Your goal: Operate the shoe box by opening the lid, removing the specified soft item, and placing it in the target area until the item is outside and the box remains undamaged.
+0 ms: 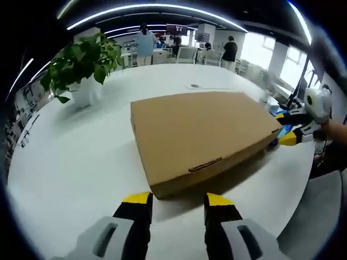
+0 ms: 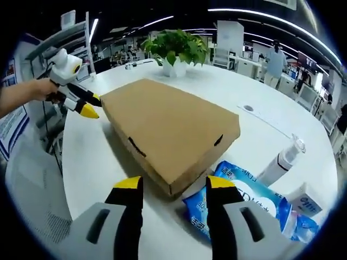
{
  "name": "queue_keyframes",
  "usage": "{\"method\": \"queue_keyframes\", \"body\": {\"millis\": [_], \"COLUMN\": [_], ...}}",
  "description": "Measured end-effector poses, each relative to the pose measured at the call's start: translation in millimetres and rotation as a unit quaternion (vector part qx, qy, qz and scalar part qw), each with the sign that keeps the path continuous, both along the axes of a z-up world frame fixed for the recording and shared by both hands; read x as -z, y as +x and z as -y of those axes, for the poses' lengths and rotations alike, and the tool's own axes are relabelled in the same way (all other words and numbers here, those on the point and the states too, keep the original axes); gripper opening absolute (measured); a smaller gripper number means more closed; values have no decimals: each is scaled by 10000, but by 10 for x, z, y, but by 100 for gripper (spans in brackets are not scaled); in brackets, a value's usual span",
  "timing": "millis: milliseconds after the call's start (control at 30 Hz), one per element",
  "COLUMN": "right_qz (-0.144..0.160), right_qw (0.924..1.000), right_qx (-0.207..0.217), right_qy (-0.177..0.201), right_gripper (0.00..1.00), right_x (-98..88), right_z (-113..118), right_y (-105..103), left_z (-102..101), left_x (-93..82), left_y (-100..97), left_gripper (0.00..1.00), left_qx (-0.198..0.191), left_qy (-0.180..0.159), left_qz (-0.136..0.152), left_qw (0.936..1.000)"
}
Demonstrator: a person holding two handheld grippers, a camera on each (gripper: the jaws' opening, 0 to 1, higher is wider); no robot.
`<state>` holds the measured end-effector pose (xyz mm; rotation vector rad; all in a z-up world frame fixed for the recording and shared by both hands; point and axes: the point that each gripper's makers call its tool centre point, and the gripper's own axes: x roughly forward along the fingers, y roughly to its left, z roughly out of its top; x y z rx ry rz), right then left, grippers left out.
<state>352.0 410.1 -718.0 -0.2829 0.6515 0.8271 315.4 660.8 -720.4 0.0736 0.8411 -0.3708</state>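
A flat brown cardboard shoe box (image 1: 203, 132) lies on the white round table (image 1: 81, 162) with its lid down. In the left gripper view my left gripper (image 1: 178, 199) is open just short of the box's near edge, with nothing between its fingers. My right gripper (image 1: 288, 135) shows at the box's far right corner, held by a hand. In the right gripper view the box (image 2: 168, 127) has one corner close in front of my open right gripper (image 2: 174, 183). Over there my left gripper (image 2: 91, 106) is by the box's left corner. The soft item is hidden inside the box.
A potted green plant (image 1: 81, 65) (image 2: 176, 47) stands on the table beyond the box. A blue wipes packet (image 2: 246, 197), a white pump bottle (image 2: 282, 160) and a small white carton (image 2: 308, 206) lie beside the box's right corner. People and desks fill the background.
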Motion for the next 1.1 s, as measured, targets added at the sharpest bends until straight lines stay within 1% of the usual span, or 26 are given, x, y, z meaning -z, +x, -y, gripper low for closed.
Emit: {"method": "queue_keyframes", "body": {"millis": [167,267,300,333,467,567,633,767,900,1000,1067,1100], "right_qz": [83,139,149,192,295,394,460,534,558,610,619,616], "right_qw": [9998,9992,9991,9986,9965,9952,9941,9928,9905,9896,9889,9883], "right_qx": [144,311,330,429,711,863,969,1071,1229,1280,1328,1375], "right_qy": [102,212,217,229,329,252,165,73,251,256,257,244], "right_gripper": [45,46,47,48,52,56,58,62,67,72,76,78], "right_x": [-112,-199,-208,-249,-358,-391,-411,-452,-526,-547,-549,-540], "right_z": [142,287,306,403,663,842,1001,1198,1320,1378,1433,1471], "right_y": [-128,-203,-210,-237,-296,-337,-397,-511,-638,-714,-776,-806], "left_z": [53,111,117,143,238,308,352,438,521,571,605,617], "left_x": [-77,-206,-221,-289,-440,-541,-596,-657,-689,-717,-742,-744], "left_y": [-106,-171,-178,-205,-264,-305,-343,-422,-515,-573,-621,-653], "left_gripper": [43,46,48,49,54,59,62,66,71,76,77,78], "left_qx": [17,-46,-50,-76,-18,7,13,91,316,392,414,390], "left_qy": [12,-86,-92,-100,-87,-84,-101,-102,5,15,-38,-100], "left_qz": [128,292,311,397,605,781,878,1023,1128,1215,1302,1297], "left_qw": [9999,9995,9995,9991,9981,9969,9961,9947,9931,9918,9906,9907]}}
